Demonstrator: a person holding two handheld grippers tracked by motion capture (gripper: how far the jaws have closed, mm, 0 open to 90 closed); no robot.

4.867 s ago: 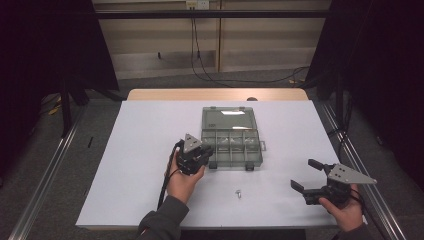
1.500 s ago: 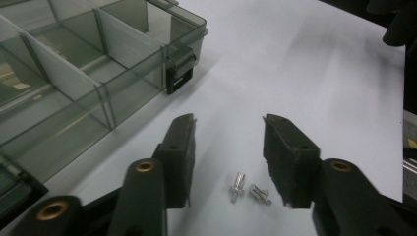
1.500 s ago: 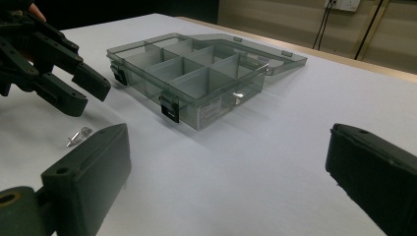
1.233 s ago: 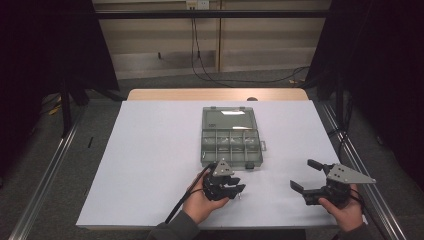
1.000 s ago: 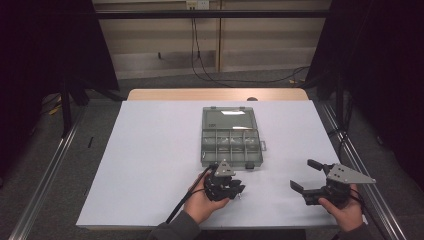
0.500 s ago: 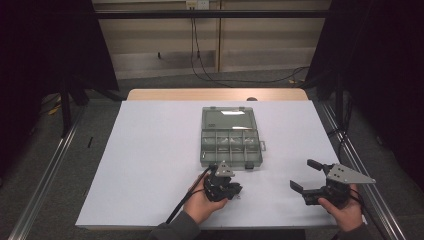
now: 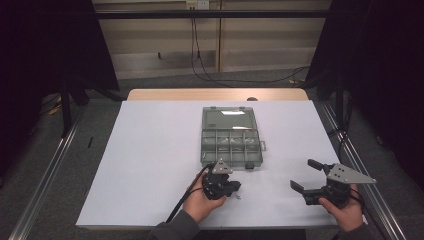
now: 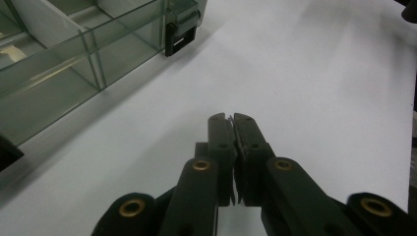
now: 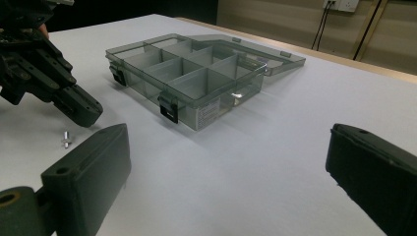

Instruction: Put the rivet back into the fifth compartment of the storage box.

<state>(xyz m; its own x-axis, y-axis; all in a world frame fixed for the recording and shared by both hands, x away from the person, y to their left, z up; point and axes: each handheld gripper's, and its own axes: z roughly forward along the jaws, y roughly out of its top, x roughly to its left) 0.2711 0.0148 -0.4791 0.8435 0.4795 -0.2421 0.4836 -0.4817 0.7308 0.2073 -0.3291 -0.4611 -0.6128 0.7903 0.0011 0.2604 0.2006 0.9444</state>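
The white table (image 7: 150,150) is carrying an open clear compartment box (image 7: 231,145), its lid lying flat on the far side and its latches facing the person. Off the box's near right corner, well apart from it, the right gripper (image 7: 306,174) is resting in the person's hand with its jaws standing wide and nothing between them. Just off the box's near edge, the left gripper (image 7: 235,188) is hanging low over the table; its jaws have just been closing and are now meeting pad to pad, with no object showing between them.

A small metal screw (image 9: 65,139) is sitting on the table nearer the person than the box, seemingly upright on its head, just beside the left jaw tips and apart from them. Judging by this, the left hand is much the nearer one, and it is needing to reopen and drop straight over the screw.
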